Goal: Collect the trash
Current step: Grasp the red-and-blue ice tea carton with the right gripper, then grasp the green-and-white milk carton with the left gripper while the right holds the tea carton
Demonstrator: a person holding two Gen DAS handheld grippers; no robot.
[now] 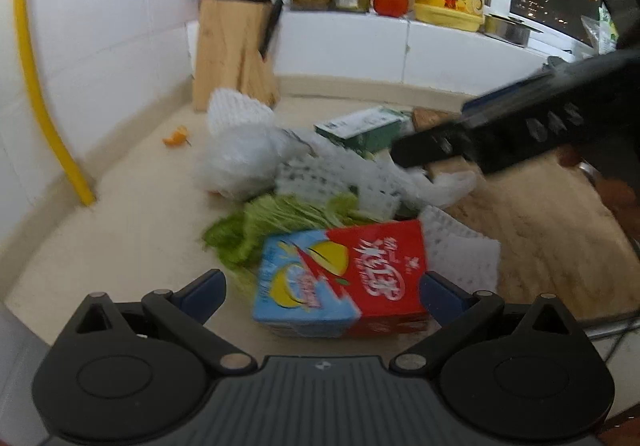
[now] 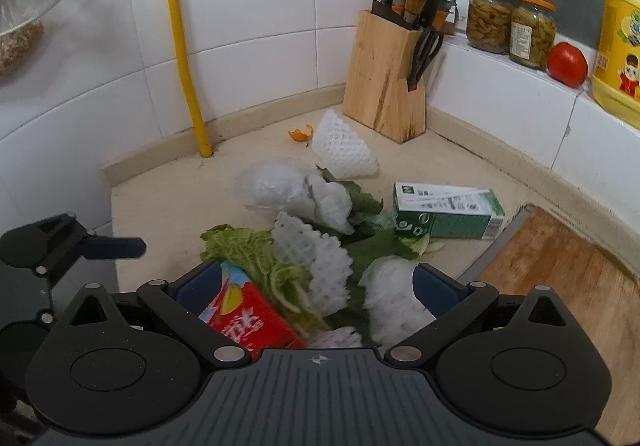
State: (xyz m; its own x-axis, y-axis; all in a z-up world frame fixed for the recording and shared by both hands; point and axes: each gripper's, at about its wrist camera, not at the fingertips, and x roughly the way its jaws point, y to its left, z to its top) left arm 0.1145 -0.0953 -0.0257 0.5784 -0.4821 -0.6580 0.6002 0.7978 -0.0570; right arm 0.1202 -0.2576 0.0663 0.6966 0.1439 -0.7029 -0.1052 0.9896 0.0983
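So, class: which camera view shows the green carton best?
The right wrist view: the green carton lies whole and sharp on the counter. In the left wrist view it is blurred and partly hidden behind the right claw.

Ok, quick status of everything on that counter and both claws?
left claw: open, fingers either side of the red and blue carton
right claw: open, low over the pile
red and blue carton: lying on its side, not gripped
green carton: lying flat
lettuce leaves: loose, under the foam nets
foam nets: empty, scattered
orange peel: alone near the wall
jars: lids on
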